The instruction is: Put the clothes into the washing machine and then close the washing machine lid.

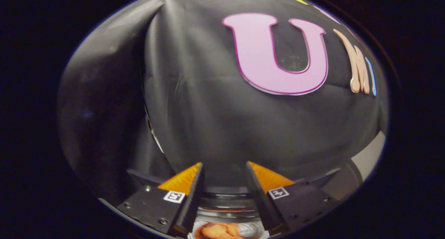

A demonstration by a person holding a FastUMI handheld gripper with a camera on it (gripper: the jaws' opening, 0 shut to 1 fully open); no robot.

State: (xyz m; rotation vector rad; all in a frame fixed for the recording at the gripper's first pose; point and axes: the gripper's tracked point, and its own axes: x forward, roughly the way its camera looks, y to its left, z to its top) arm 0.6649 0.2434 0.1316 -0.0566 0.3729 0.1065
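the tool (224, 173) points at the black cloth wall (215, 110), its fingers spread apart with nothing held between them. below and between the fingers lies the round washing machine opening (226, 206), and down inside it rests a bundle of orange clothes (219, 231). a pale strip of bench (370, 161) shows beyond the right finger.

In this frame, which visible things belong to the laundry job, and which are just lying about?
Job:
gripper, fingers open, holding nothing
round tub low between the fingers, probably the washing machine
orange cloth inside it

Just there:
black cloth wall beyond the fingers
pale surface off to the side
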